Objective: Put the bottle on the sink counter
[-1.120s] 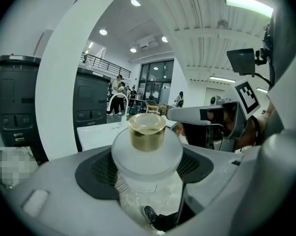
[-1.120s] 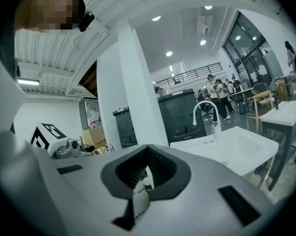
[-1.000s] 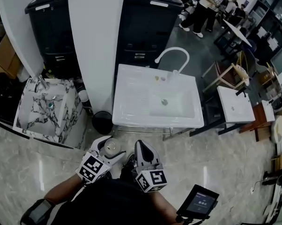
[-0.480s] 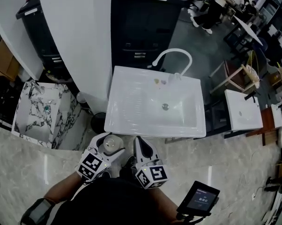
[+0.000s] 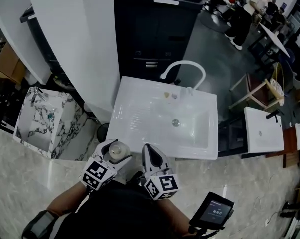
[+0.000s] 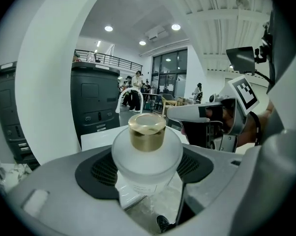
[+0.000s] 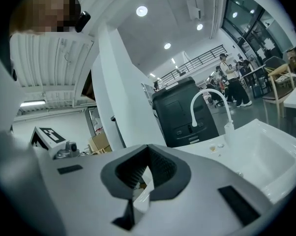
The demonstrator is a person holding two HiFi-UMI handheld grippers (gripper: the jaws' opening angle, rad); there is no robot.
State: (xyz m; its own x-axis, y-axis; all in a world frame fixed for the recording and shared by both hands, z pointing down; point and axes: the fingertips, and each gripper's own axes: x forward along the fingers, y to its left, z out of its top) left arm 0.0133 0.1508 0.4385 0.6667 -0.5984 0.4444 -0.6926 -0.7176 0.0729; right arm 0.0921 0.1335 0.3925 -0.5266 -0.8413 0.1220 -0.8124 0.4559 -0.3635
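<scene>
Fingers (image 6: 54, 191) of the left gripper (image 5: 116, 152) clamp the frosted glass bottle with a gold cap (image 6: 147, 149), upright, just short of the near-left corner of the white rectangular sink counter (image 5: 135, 114); right gripper (image 5: 149, 151) fingers pressed together, empty, just right of the bottle.

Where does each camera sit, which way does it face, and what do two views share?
Head view: on the person's head, looking steeply down at the sink; the left gripper and right gripper show below.
Left gripper view: on the left gripper, facing along jaws shut on the gold-capped bottle; the right gripper shows at right.
Right gripper view: on the right gripper, facing the faucet along shut, empty jaws.
Shared: head and right gripper views both show sink and faucet.
</scene>
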